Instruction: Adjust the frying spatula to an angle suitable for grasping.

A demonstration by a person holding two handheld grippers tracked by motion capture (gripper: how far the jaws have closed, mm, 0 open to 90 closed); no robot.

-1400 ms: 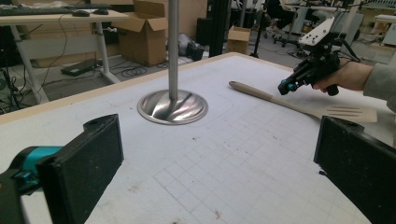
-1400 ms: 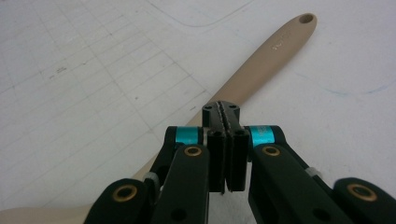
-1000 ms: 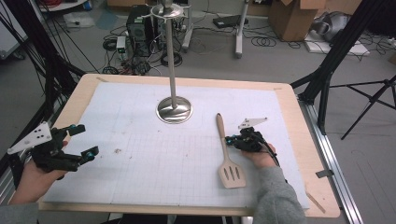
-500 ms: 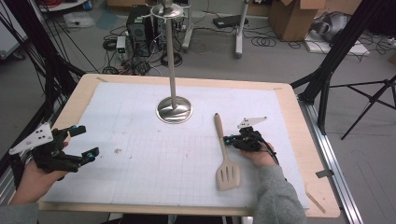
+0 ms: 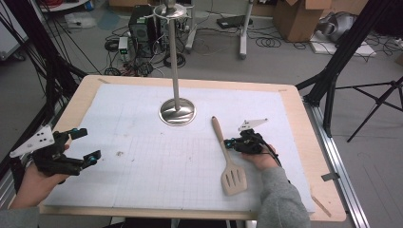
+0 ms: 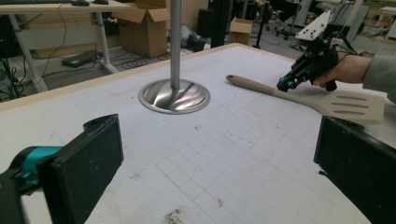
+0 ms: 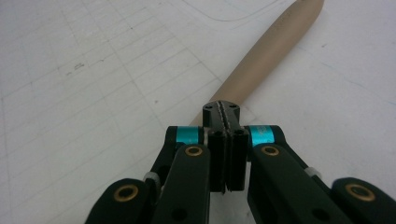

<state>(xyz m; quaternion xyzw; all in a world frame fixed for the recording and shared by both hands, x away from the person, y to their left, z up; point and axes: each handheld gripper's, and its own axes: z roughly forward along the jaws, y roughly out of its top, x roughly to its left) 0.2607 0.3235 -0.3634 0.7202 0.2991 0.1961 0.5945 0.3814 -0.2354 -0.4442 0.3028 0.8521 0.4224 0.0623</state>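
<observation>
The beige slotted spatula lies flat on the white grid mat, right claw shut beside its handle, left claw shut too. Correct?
Not quite: the left claw is open, its jaws spread wide in the left gripper view. The rest holds: the beige slotted spatula lies flat on the white grid mat, the right claw shut beside its handle.

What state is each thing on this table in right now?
Left hand-held gripper: open, holding nothing, above the mat.
Right hand-held gripper: jaws shut together, tip against the spatula's handle.
Beige slotted spatula: lying flat on the mat.
Shiny metal stand with round base: upright, nothing touching it.
</observation>
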